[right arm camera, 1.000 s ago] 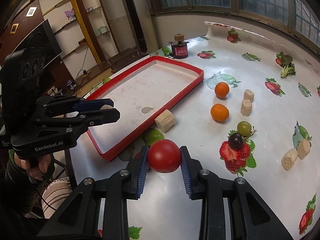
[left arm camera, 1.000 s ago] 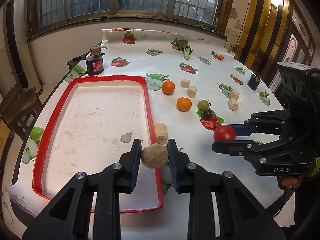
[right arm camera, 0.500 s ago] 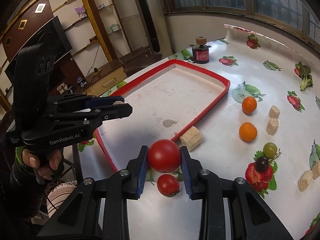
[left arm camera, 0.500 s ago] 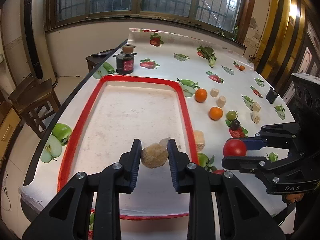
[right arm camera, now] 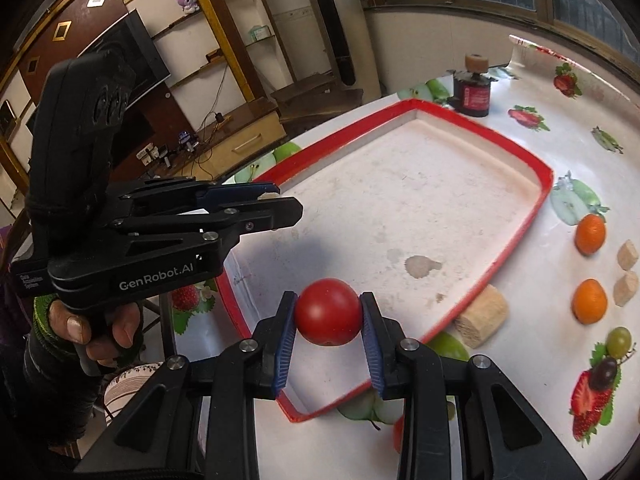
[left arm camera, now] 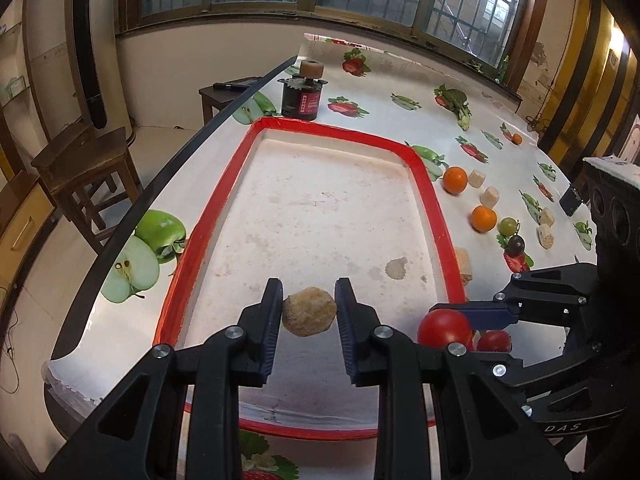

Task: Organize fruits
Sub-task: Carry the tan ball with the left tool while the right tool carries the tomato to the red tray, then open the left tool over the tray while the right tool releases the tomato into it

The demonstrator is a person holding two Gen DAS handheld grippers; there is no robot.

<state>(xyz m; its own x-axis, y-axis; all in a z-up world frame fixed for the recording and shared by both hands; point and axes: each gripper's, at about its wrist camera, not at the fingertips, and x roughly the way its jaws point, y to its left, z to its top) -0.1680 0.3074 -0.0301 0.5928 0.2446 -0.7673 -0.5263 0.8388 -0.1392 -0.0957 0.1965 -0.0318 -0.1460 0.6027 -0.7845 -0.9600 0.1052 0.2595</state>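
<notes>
My left gripper (left arm camera: 309,312) is shut on a rough tan ball-shaped fruit (left arm camera: 309,311) and hangs over the near part of the red-rimmed white tray (left arm camera: 433,200). My right gripper (right arm camera: 328,312) is shut on a red tomato (right arm camera: 328,311) above the tray's (right arm camera: 516,236) near right corner. In the left wrist view the right gripper (left arm camera: 460,322) shows at the right with its tomato (left arm camera: 444,327), and a second smaller tomato (left arm camera: 494,341) lies behind it. In the right wrist view the left gripper (right arm camera: 276,200) reaches over the tray. Two oranges (left arm camera: 455,179) (left arm camera: 483,218) lie on the table right of the tray.
A green grape (left arm camera: 508,225) and a dark grape (left arm camera: 516,244) lie beyond the oranges, among several tan blocks (left arm camera: 490,197). One tan block (right arm camera: 480,316) rests against the tray's right rim. A dark jar (left arm camera: 300,98) stands behind the tray. Wooden stools (left arm camera: 80,160) stand left of the table edge.
Both grippers have moved left from the table onto the tray, each still holding its fruit. The tan ball now hangs over the tray floor and the tomato over the tray's near right corner.
</notes>
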